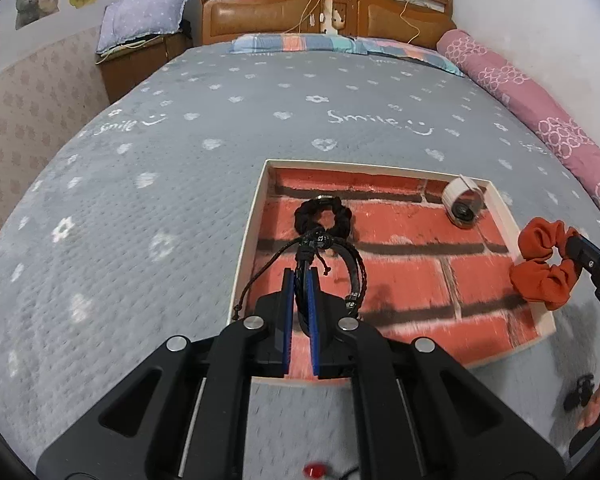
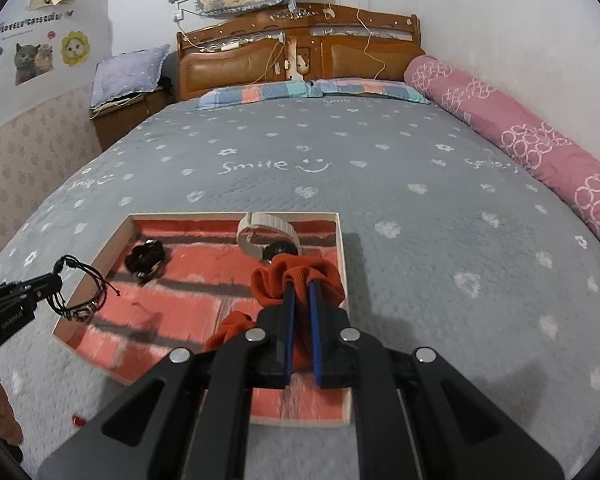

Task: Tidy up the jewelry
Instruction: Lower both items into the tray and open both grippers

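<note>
Holding a black cord bracelet (image 1: 332,268), the left gripper (image 1: 300,276) has its jaws clamped on the cords, above the near left part of the tray (image 1: 247,236). Right gripper (image 2: 300,288) jaws clamped on an orange scrunchie (image 2: 272,280), over the tray's right edge. Tray sits on the grey bedspread (image 1: 180,140). Inside it: a black scrunchie (image 1: 323,218) at the back left, a watch (image 1: 462,202) with a pale strap at the back right corner.
</note>
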The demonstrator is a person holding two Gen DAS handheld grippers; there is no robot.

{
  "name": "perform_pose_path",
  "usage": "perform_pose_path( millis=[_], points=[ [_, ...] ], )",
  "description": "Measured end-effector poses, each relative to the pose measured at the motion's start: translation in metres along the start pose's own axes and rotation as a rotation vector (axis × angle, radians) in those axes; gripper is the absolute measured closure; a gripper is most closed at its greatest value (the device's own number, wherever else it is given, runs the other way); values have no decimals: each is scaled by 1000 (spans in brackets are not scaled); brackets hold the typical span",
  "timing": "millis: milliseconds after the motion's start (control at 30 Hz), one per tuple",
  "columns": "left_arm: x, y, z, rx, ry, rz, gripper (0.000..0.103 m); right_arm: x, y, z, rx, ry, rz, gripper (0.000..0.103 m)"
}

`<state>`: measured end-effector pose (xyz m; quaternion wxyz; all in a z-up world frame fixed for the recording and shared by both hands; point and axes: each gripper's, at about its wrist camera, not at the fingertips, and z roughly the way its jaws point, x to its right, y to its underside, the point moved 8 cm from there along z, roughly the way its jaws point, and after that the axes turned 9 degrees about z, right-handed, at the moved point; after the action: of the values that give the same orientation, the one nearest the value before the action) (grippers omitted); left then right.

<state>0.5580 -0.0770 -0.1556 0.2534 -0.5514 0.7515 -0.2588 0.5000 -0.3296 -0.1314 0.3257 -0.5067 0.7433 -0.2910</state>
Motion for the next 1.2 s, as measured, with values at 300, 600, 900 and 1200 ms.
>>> perform_pose_path(
  millis=[300,600,900,1200],
  points=[
    [9,-14,62,-29,-50,30,98,-11,-3,60,-8,30,7,96],
    [11,-14,91,-48,-68,34,98,-3,19,98,-57,82,4,96],
    [7,-3,109,-109,-89,32,94,-6,24,108,-98,101,-39,92],
    [0,1,88,-99,-106,24,44,-7,20,90,-111,47,-35,65]
  ],
)
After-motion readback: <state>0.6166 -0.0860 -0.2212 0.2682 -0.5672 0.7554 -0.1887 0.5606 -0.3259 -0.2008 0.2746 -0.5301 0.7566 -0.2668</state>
